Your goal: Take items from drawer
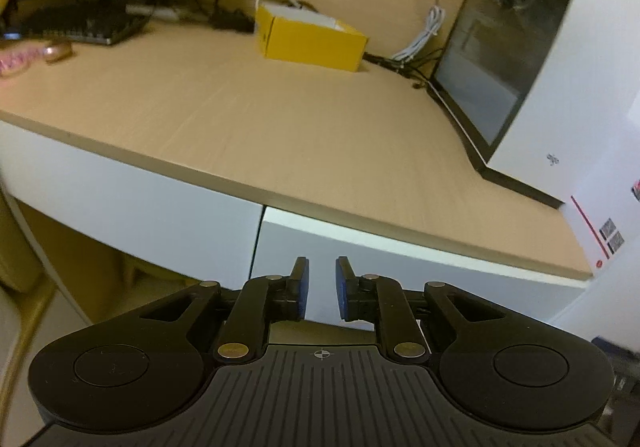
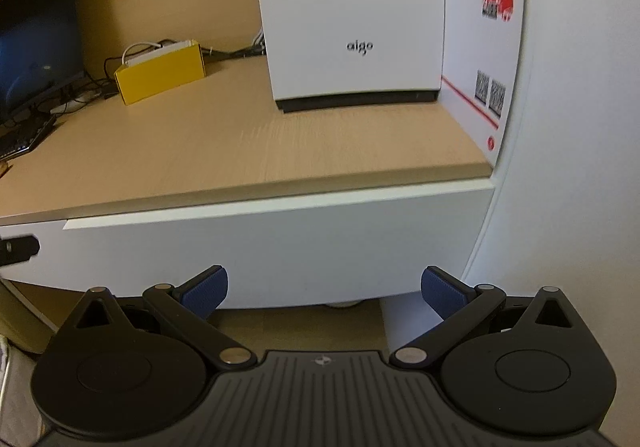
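Closed drawer, left gripper narrowly parted, right gripper spread wide — yellow box above.

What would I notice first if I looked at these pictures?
Probably the bright yellow box at the back of the wooden desk, with white cables beside it. Next, the big white computer case marked "aigo" at the desk's right end. Up close, both hand-held grippers face the white drawer under the desk: the left narrowly open, the right wide open, both empty.

"aigo" on front of white computer case; sticker print unreadable.
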`<action>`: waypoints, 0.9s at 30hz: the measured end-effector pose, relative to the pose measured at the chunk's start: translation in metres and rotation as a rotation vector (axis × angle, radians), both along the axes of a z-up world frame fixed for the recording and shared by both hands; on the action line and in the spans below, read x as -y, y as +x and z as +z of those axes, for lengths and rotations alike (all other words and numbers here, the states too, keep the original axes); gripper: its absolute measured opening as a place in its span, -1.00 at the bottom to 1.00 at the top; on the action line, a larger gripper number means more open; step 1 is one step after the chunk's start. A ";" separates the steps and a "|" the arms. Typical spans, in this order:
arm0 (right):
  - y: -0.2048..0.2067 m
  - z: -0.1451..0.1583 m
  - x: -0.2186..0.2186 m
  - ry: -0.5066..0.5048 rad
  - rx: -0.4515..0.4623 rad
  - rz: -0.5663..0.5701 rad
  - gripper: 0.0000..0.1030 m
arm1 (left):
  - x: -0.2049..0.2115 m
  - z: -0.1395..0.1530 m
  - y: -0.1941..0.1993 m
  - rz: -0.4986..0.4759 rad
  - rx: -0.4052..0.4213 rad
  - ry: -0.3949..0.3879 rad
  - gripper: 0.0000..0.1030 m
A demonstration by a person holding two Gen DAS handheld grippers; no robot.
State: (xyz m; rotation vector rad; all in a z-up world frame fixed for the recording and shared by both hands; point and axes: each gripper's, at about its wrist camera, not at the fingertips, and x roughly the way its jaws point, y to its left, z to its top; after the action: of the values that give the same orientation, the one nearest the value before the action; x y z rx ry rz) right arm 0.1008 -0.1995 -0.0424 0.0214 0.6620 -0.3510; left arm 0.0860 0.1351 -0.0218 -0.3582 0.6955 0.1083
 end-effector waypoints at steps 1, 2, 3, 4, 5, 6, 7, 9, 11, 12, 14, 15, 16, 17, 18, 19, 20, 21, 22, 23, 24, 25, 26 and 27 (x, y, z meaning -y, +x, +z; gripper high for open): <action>0.000 -0.003 -0.002 -0.003 -0.003 0.011 1.00 | -0.004 -0.002 0.004 -0.001 -0.004 0.007 -0.69; -0.002 -0.005 -0.003 -0.012 -0.008 0.018 1.00 | -0.006 -0.004 0.007 0.000 -0.003 0.022 -0.69; -0.003 -0.008 -0.005 -0.025 -0.015 0.022 1.00 | -0.007 -0.005 0.009 0.007 0.004 0.044 -0.69; -0.003 -0.011 -0.006 -0.036 -0.027 0.024 1.00 | -0.008 -0.007 0.011 0.018 0.013 0.068 -0.69; -0.003 -0.013 -0.006 -0.041 -0.036 0.021 1.00 | -0.009 -0.008 0.013 0.028 0.016 0.083 -0.69; -0.001 -0.014 -0.006 -0.043 -0.045 0.012 1.00 | -0.010 -0.010 0.015 0.038 0.012 0.086 -0.69; 0.003 -0.016 -0.005 -0.038 -0.050 -0.002 1.00 | -0.013 -0.011 0.018 0.041 0.003 0.080 -0.69; 0.015 -0.016 -0.005 -0.025 -0.046 -0.030 1.00 | -0.019 -0.013 0.025 0.032 -0.020 0.066 -0.69; 0.028 -0.016 -0.008 -0.036 -0.034 -0.044 1.00 | -0.024 -0.014 0.034 0.009 -0.031 0.059 -0.69; 0.035 -0.015 -0.011 -0.051 -0.025 -0.055 1.00 | -0.026 -0.015 0.040 0.001 -0.036 0.056 -0.69; 0.049 -0.013 -0.014 -0.068 -0.006 -0.062 1.00 | -0.027 -0.016 0.048 -0.005 -0.044 0.053 -0.69; 0.056 -0.013 -0.016 -0.075 -0.002 -0.064 1.00 | -0.028 -0.016 0.051 -0.011 -0.045 0.050 -0.69; 0.065 -0.014 -0.018 -0.082 0.000 -0.060 1.00 | -0.028 -0.016 0.054 -0.018 -0.050 0.047 -0.69; 0.071 -0.014 -0.019 -0.090 0.003 -0.059 1.00 | -0.028 -0.017 0.056 -0.022 -0.053 0.047 -0.69; 0.077 -0.014 -0.020 -0.101 0.009 -0.072 1.00 | -0.029 -0.017 0.058 -0.022 -0.055 0.046 -0.69; 0.082 -0.014 -0.021 -0.105 0.016 -0.073 1.00 | -0.030 -0.017 0.060 -0.023 -0.062 0.047 -0.69; 0.088 -0.015 -0.021 -0.107 0.023 -0.072 1.00 | -0.031 -0.018 0.062 -0.024 -0.067 0.048 -0.69; 0.093 -0.016 -0.021 -0.110 0.026 -0.071 1.00 | -0.032 -0.018 0.063 -0.026 -0.071 0.051 -0.69; 0.098 -0.017 -0.021 -0.115 0.027 -0.068 1.00 | -0.034 -0.018 0.064 -0.027 -0.074 0.051 -0.69; 0.102 -0.018 -0.022 -0.119 0.027 -0.063 1.00 | -0.035 -0.017 0.064 -0.029 -0.073 0.047 -0.69; 0.105 -0.018 -0.022 -0.119 0.031 -0.057 1.00 | -0.036 -0.018 0.063 -0.032 -0.071 0.043 -0.69; 0.107 -0.018 -0.023 -0.120 0.040 -0.049 1.00 | -0.038 -0.018 0.063 -0.035 -0.072 0.040 -0.69; 0.107 -0.019 -0.023 -0.124 0.045 -0.043 1.00 | -0.040 -0.019 0.063 -0.035 -0.075 0.038 -0.69; 0.108 -0.021 -0.024 -0.124 0.047 -0.034 1.00 | -0.043 -0.020 0.063 -0.035 -0.081 0.031 -0.69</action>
State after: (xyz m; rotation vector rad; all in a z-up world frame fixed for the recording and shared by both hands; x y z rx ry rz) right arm 0.2083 -0.1754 -0.0635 -0.0769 0.5932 -0.4224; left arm 0.1493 0.1780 -0.0414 -0.3126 0.7791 0.1008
